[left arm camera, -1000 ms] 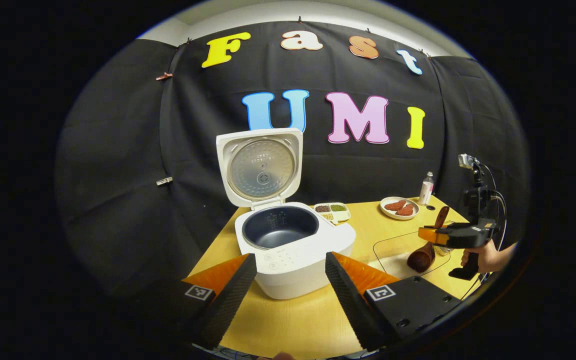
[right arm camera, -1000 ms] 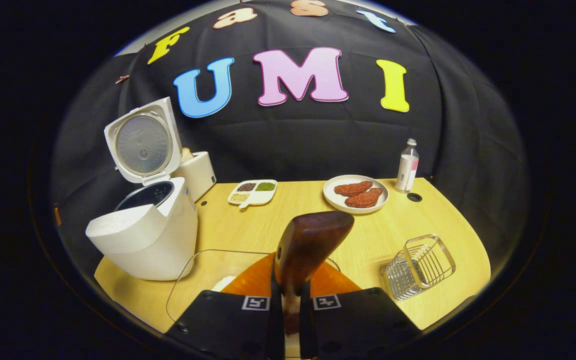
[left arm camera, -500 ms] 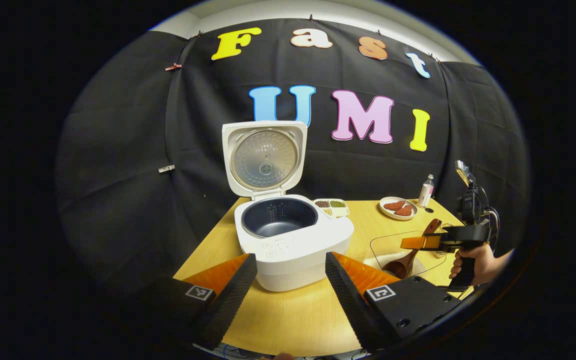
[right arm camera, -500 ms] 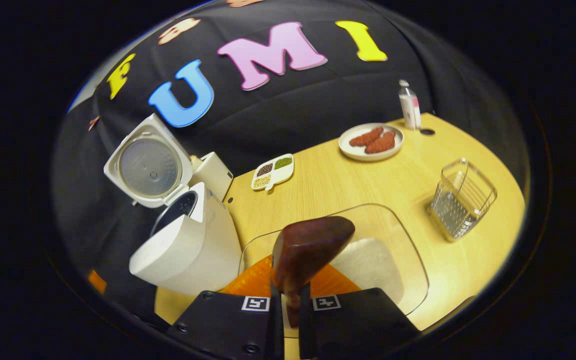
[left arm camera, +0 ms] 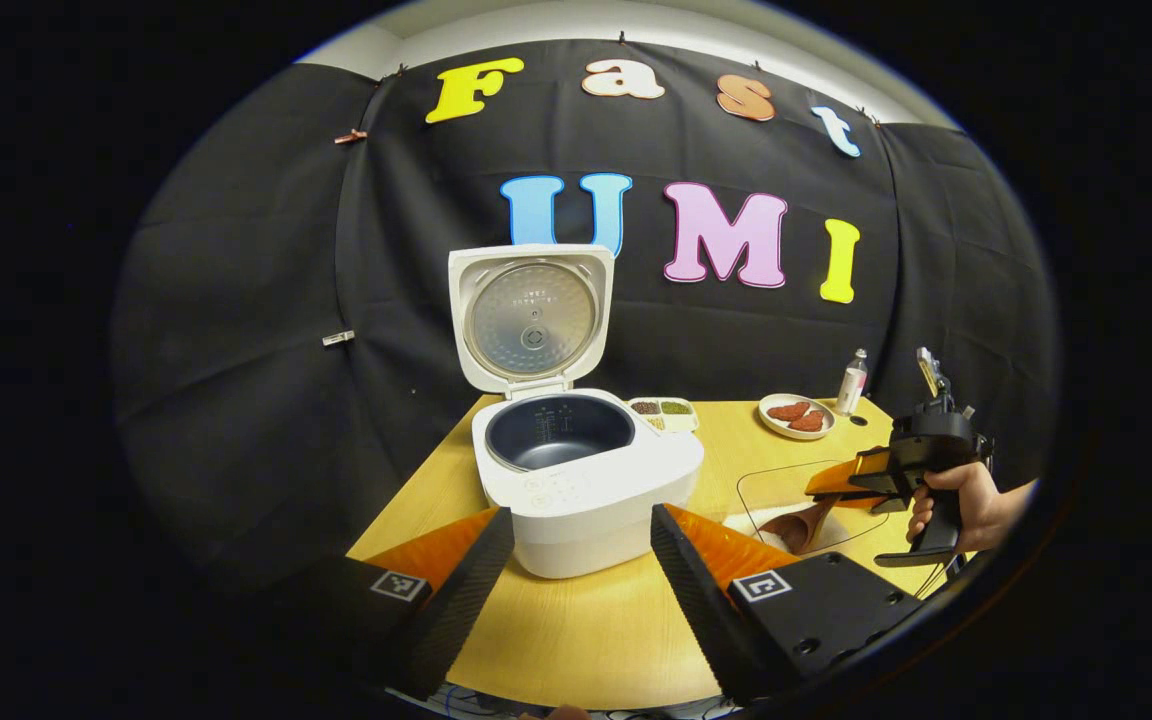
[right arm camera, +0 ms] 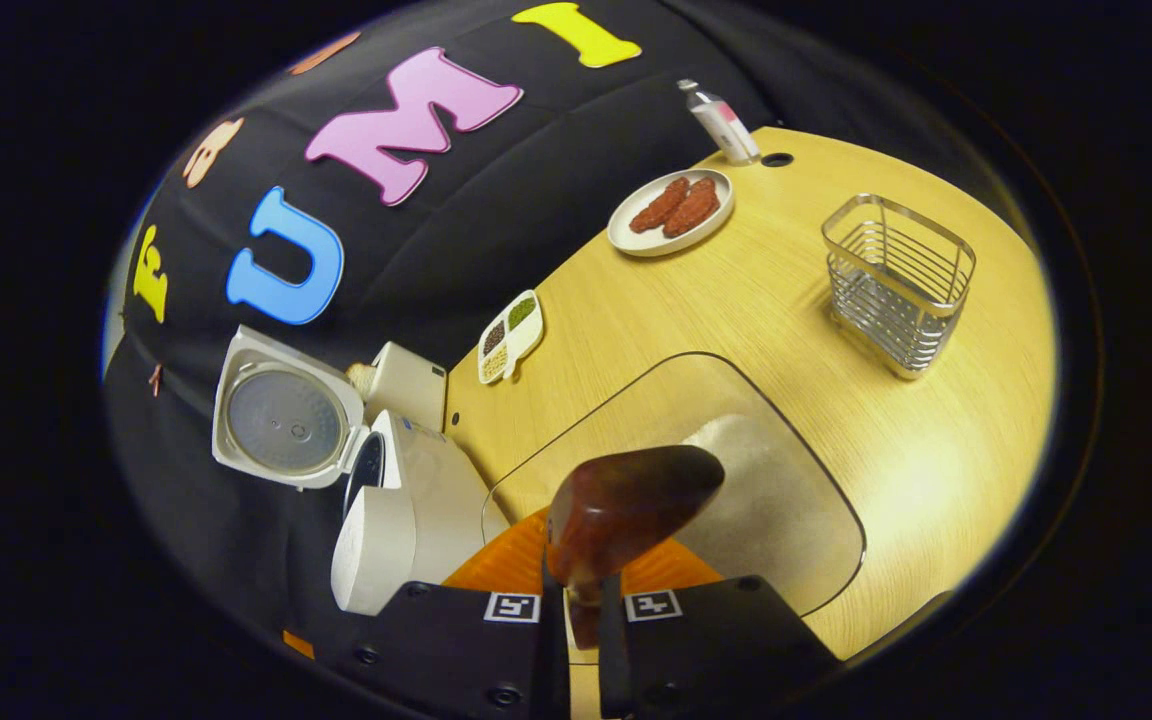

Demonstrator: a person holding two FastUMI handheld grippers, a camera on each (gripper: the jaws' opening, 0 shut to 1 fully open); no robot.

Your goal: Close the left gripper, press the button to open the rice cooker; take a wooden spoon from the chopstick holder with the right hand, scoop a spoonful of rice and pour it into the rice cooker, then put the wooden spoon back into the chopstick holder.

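We tilt right gripper (right arm camera: 576, 640) down, clenching dark wooden spoon (right arm camera: 626, 510) over rice (right arm camera: 766, 500) in clear glass tray (right arm camera: 836, 590); left gripper (left arm camera: 576, 590) spread.

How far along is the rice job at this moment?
Done: the rice cooker stands with its lid up, and the wooden spoon is out of the chopstick holder, clamped in the right gripper. In hand: the spoon's bowl dips toward the rice in the clear tray. Left: scooping, pouring into the cooker, returning the spoon.

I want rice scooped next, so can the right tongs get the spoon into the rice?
Probably yes: the right tongs hold the wooden spoon over the rice in the open tray.
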